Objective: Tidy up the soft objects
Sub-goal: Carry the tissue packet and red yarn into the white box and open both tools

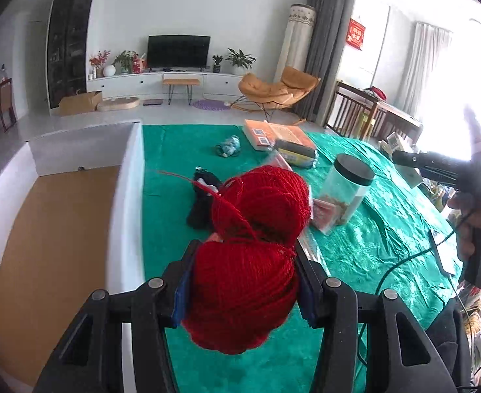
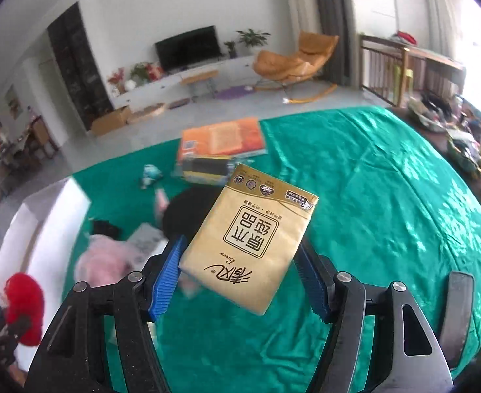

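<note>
My left gripper [image 1: 240, 281] is shut on a bundle of red yarn balls [image 1: 243, 294], held above the green cloth beside a white box [image 1: 125, 203] with a cardboard floor. The yarn also shows at the lower left of the right wrist view [image 2: 24, 304]. My right gripper [image 2: 240, 278] is shut on a tan tissue pack [image 2: 250, 242] and holds it above the table. A black sock [image 1: 201, 203], a blue-white soft toy [image 1: 229, 145] and something pink and fluffy [image 2: 106, 262] lie on the cloth.
A green cloth [image 1: 371, 229] covers the table. On it stand a clear jar with a black lid [image 1: 348, 186], an orange book [image 1: 273, 134], a yellow-black sponge pack [image 1: 296, 154] and small packets [image 1: 322, 213]. The right hand-held gripper [image 1: 453, 170] shows at right.
</note>
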Motion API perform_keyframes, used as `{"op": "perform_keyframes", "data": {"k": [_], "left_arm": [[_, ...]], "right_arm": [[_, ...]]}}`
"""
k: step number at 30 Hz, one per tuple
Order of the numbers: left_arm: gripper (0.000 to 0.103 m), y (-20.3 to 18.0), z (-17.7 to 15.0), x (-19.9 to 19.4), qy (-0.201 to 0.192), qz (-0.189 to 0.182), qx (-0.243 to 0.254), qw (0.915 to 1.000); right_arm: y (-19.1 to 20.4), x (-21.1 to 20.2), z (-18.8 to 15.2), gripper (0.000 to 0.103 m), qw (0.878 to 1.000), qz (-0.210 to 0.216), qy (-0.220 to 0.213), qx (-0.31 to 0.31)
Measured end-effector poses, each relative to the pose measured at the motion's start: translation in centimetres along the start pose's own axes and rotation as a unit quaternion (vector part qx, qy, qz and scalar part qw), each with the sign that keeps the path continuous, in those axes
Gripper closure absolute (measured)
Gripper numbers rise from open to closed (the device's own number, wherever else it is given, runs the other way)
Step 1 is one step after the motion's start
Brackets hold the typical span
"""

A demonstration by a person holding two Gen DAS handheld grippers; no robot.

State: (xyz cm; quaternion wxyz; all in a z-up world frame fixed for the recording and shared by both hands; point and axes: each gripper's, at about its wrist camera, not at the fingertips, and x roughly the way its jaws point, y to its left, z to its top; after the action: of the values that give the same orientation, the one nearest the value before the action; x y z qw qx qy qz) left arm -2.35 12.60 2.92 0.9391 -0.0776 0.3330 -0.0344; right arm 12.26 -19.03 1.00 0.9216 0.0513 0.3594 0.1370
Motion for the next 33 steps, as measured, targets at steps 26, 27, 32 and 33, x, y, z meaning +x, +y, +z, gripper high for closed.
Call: {"op": "perform_keyframes", "data": {"k": [26, 27, 32, 33], "left_arm": [[0.005, 5.1, -3.5, -3.5, -0.005, 0.062, -0.027, 0.9977], [0.005, 3.3, -3.3, -2.6, 0.002, 0.040, -0.011, 0.9992], [0.003, -4.4, -5.6, 4.1, 0.080, -0.015, 0.057, 0.9951], [0.003, -5.3, -6.2, 5.6, 0.098, -0.018, 0.060, 0.9932]], "right_arm": [[18.1, 4.5, -11.2, 0.023, 0.971, 0.156, 0.087, -0.161], [16.0, 5.2, -12.0, 0.023, 0.975, 0.124, 0.090, -0.159], [7.2, 7.4, -14.9, 0.023, 0.987, -0.016, 0.090, -0.135], [6.0, 7.6, -14.9, 0.023, 0.987, -0.036, 0.084, -0.128]]}}
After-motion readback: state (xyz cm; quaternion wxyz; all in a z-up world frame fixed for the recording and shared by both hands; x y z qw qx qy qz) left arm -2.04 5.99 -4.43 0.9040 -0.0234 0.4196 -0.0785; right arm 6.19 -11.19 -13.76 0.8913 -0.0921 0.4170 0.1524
